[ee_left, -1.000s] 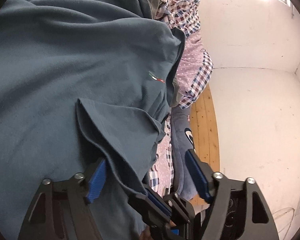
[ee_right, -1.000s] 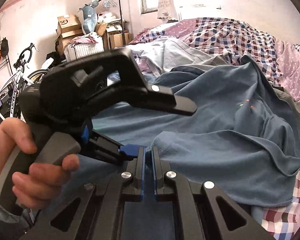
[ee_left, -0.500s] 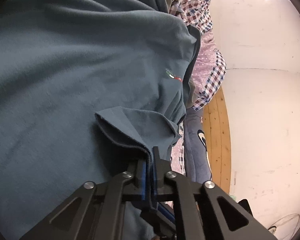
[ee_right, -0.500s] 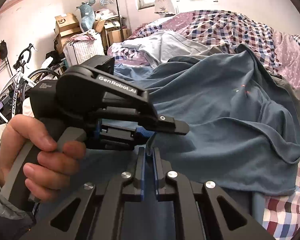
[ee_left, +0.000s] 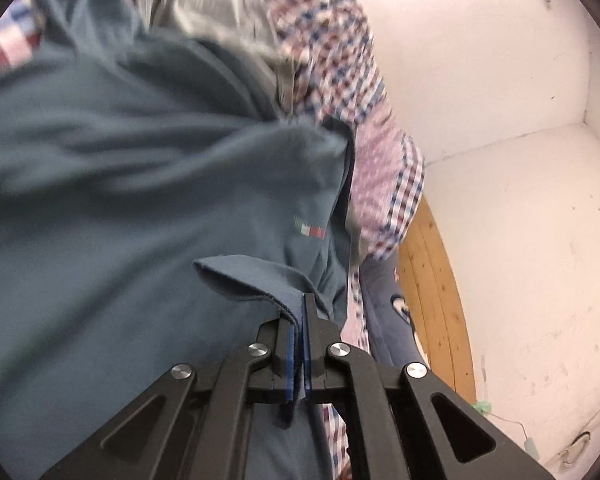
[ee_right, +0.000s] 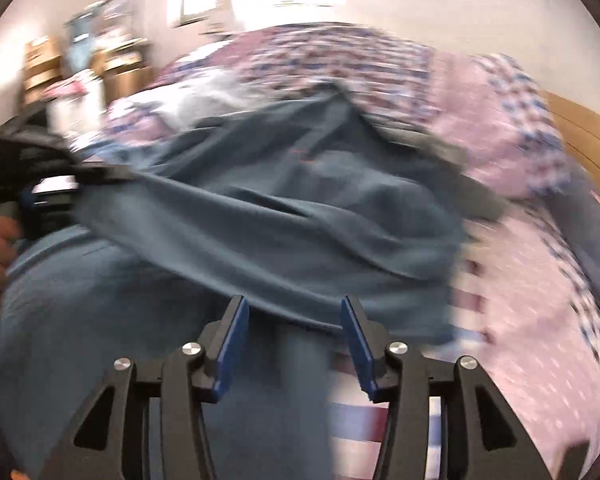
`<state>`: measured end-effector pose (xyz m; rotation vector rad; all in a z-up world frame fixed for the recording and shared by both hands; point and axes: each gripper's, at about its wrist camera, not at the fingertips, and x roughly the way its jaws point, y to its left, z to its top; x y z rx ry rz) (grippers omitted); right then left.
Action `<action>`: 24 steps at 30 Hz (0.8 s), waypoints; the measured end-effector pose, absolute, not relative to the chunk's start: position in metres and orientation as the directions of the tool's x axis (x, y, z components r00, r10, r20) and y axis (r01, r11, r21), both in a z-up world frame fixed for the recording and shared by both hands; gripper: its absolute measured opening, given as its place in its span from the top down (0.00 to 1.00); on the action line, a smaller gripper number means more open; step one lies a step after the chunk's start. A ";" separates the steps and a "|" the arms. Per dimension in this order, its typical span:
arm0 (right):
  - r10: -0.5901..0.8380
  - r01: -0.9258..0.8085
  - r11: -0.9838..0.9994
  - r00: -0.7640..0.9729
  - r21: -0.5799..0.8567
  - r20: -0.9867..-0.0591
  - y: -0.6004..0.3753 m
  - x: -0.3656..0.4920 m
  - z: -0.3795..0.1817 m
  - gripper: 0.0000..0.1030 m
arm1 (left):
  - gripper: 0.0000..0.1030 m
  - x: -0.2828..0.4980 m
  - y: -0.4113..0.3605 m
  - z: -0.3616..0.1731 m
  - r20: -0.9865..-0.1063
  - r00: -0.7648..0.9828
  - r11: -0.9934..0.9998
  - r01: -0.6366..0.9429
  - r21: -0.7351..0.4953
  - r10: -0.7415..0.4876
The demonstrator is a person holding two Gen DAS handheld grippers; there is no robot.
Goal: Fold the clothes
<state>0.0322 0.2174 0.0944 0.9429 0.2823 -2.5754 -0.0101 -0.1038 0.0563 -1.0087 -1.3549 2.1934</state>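
folding barely begun: the rumpled teal cotton t-shirt (ee_left: 132,184) lies unfolded across the checked bedspread (ee_left: 340,60), left gripper (ee_left: 299,344) clamped on its hem, right gripper (ee_right: 292,344) spread wide, holding nothing.

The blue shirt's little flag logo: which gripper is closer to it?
Left. The left gripper is shut on the blue shirt just below the flag logo; the right gripper hangs open at the hem, farther off.
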 end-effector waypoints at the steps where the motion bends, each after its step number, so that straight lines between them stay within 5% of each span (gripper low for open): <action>1: -0.263 0.388 -0.920 -0.708 -0.050 -0.656 0.225 0.029 0.093 0.47 | 0.99 -0.010 -0.110 0.061 -0.375 -0.692 -0.477 0.049 -0.877 0.617; 8: -0.197 0.309 -0.950 -0.689 -0.038 -0.698 0.243 0.016 0.079 0.47 | 0.99 0.009 -0.162 0.085 -0.319 -0.828 -0.510 0.047 -0.859 0.461; 24: -0.157 0.295 -0.953 -0.663 -0.063 -0.732 0.212 -0.012 0.070 0.47 | 0.99 0.037 -0.269 0.075 -0.375 -0.913 -0.517 0.246 -0.820 0.160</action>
